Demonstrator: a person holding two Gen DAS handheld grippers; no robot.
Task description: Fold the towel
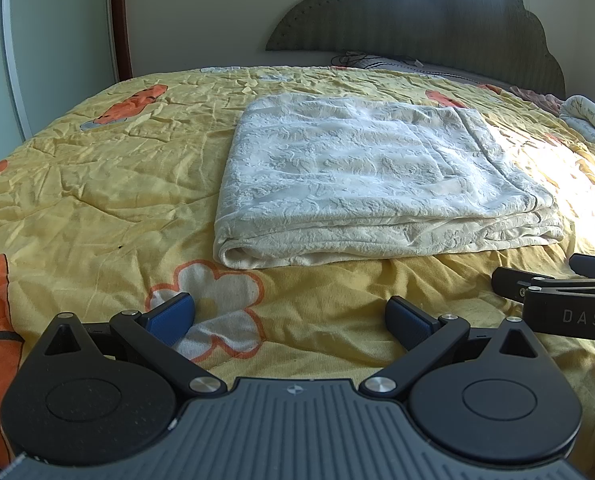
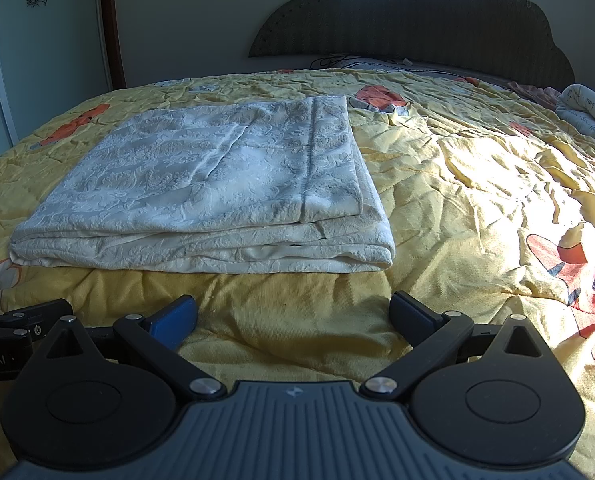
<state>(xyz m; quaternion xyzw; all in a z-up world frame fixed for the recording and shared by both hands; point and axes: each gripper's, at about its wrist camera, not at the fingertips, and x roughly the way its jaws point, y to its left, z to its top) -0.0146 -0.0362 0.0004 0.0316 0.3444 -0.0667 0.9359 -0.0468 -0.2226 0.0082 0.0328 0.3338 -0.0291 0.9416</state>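
A cream, embossed towel (image 1: 361, 176) lies folded into a thick rectangle on the yellow bedspread (image 1: 97, 184). In the right wrist view the towel (image 2: 213, 184) sits left of centre, its stacked edges facing me. My left gripper (image 1: 291, 320) is open, blue pads wide apart, a short way in front of the towel's near left corner and holding nothing. My right gripper (image 2: 293, 320) is open too, hovering before the towel's near right corner, empty. The other gripper's black body (image 1: 565, 300) shows at the right edge of the left wrist view.
The bedspread (image 2: 477, 200) is wrinkled, with orange cartoon prints. A dark scalloped headboard (image 1: 425, 20) stands at the far end. A rolled white cloth (image 2: 589, 116) lies at the far right. A wardrobe door (image 1: 49, 40) stands on the left. Sunlight falls on the bed's right side.
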